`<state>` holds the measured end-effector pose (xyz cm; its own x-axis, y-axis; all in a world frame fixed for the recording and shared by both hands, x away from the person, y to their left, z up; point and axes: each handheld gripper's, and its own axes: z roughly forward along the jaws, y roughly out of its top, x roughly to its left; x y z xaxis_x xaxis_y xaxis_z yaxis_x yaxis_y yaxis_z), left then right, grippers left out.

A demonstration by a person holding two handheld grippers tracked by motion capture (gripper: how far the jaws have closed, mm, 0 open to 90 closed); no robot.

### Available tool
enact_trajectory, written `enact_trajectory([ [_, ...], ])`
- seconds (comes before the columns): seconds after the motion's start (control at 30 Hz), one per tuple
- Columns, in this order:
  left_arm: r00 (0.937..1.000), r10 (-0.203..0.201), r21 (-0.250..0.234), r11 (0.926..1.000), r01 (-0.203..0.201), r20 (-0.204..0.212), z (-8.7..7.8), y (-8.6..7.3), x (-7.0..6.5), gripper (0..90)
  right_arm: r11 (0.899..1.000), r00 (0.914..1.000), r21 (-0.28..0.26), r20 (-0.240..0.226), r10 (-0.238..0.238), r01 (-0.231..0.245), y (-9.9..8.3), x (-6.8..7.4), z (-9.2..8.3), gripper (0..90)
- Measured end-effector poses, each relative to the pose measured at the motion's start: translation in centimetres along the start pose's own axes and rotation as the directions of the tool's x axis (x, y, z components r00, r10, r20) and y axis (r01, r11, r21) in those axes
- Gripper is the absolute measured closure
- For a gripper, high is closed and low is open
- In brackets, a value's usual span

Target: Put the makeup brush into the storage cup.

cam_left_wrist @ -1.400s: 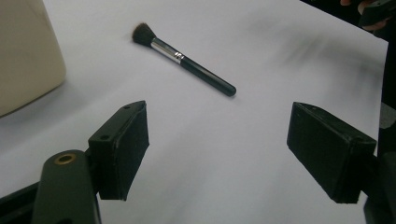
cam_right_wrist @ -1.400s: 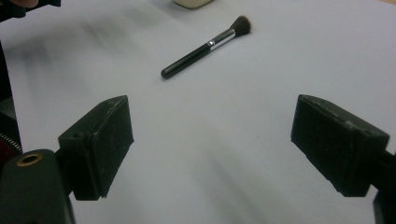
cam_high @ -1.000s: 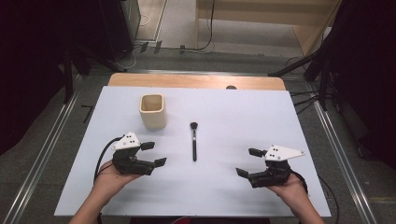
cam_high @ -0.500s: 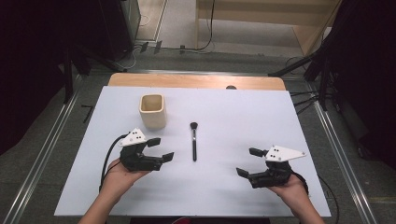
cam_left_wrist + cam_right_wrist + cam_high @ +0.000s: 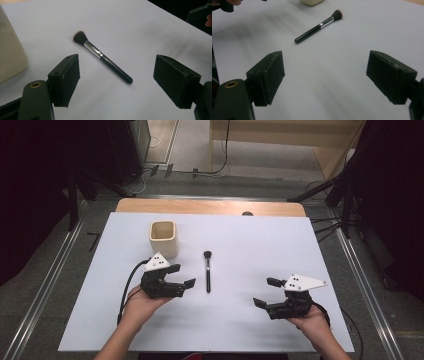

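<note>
**Left gripper squared up to the makeup brush**

The makeup brush (image 5: 207, 270) lay flat on the white table (image 5: 250, 240), bristles pointing away from the person and handle toward them, just to the right of the cream cup (image 5: 163, 238) and apart from it. That layout looked deliberate: the cup stood upright with its mouth open, near enough to receive the brush.

The left gripper (image 5: 183, 283) hung beside the lower end of the handle, jaws spread wide and gripping nothing. In the left gripper view the brush (image 5: 102, 57) sat between and beyond the two pads (image 5: 67, 80), which suggested the hand was lining up to close across the handle rather than the soft bristles.

The right gripper (image 5: 267, 292) rested well apart on the other side of the table, its jaws also wide and empty. In the right gripper view the brush (image 5: 318, 26) lay far off, so this hand seemed parked out of the way.
</note>
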<state>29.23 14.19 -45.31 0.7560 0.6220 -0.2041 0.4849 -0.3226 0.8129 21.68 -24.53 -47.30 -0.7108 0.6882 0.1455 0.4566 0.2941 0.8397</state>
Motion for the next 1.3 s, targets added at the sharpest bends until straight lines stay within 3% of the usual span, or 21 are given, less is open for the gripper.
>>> enact_trajectory([
  [0.2, 0.9999, -0.007, -0.02, 0.9998, 0.007, -0.015, 1.1, 1.3, -0.4, 22.1, 1.0, 0.9999, 0.0, 0.01, 0.006, -0.006, -0.2, -0.1, -0.2, 16.2],
  [0.37, 0.9995, -0.028, -0.017, 0.9995, 0.027, -0.018, 2.4, 1.6, -0.8, 22.1, 1.0, 0.9999, 0.011, 0.014, -0.008, 0.008, -0.2, -0.2, 0.0, 16.2],
  [0.6, 0.9988, -0.032, -0.014, 0.9994, 0.031, -0.037, 4.3, 1.9, -1.1, 22.1, 1.0, 0.9998, -0.003, 0.019, 0.01, -0.01, -0.2, -0.5, -0.1, 16.2],
  [0.83, 0.997, -0.033, -0.033, 0.999, 0.031, -0.07, 5.0, 2.0, -1.3, 19.3, 1.0, 0.9998, 0.014, 0.015, -0.011, 0.01, -0.2, -0.2, 0.1, 16.2],
  [1.07, 0.9899, -0.051, -0.043, 0.998, 0.046, -0.132, 6.3, 1.9, -1.8, 19.6, 1.0, 0.9988, 0.022, 0.048, 0.004, -0.005, -0.3, -0.4, 0.1, 16.1],
  [1.17, 0.9875, -0.071, -0.056, 0.9964, 0.064, -0.141, 6.7, 1.9, -1.9, 19.6, 1.0, 0.9986, 0.021, 0.053, 0.005, -0.006, -0.3, -0.4, 0.1, 16.1],
  [1.3, 0.978, -0.065, -0.068, 0.9963, 0.052, -0.198, 7.3, 2.0, -2.3, 19.5, 1.0, 0.9983, 0.024, 0.058, 0.002, -0.004, -0.3, -0.4, 0.1, 16.1],
])
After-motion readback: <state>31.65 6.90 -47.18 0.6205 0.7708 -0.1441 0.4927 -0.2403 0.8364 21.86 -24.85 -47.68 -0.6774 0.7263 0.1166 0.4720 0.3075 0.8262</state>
